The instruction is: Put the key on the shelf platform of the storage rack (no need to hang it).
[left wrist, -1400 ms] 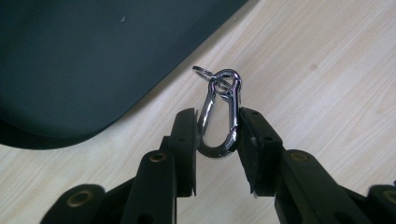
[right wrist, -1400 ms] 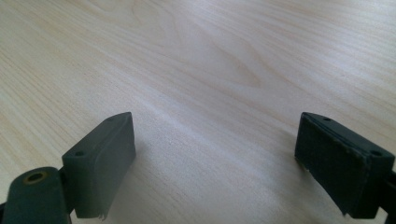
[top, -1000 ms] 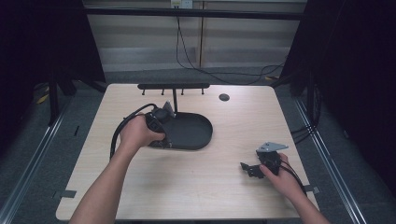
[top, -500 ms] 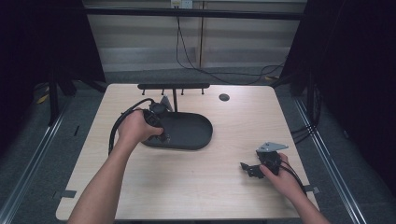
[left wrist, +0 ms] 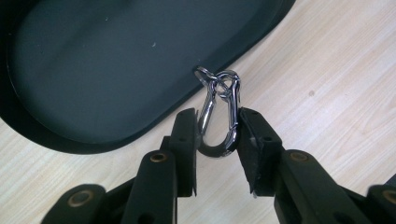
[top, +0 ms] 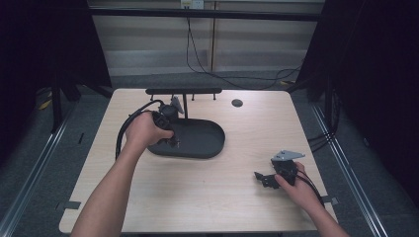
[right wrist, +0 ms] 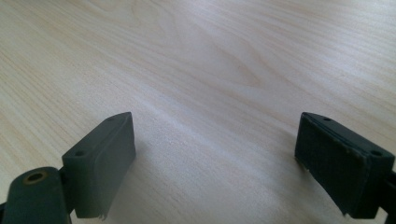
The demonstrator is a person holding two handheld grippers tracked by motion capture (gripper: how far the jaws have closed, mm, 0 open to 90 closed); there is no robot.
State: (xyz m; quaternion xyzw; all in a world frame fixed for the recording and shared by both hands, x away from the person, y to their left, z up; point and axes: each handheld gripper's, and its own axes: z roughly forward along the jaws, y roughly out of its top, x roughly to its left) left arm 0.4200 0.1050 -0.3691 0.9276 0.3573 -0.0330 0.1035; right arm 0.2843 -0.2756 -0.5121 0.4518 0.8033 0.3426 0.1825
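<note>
Left gripper view: the left claw (left wrist: pixel 217 135) pinches a silver carabiner (left wrist: pixel 219 114) between its jaws, its small ring end hanging at the dark oval tray's (left wrist: pixel 93 70) rim. Right claw (right wrist: pixel 215 163) rests spread wide over bare tabletop (right wrist: pixel 210 56).

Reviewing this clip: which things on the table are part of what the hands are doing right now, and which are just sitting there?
In play:
- silver carabiner, clamped in the left gripper
- dark oval tray, which the carabiner's ringed end overlaps at the rim

Lying about:
- right gripper, open over bare table
- black rack at the far edge
- small dark round spot on the tabletop
</note>
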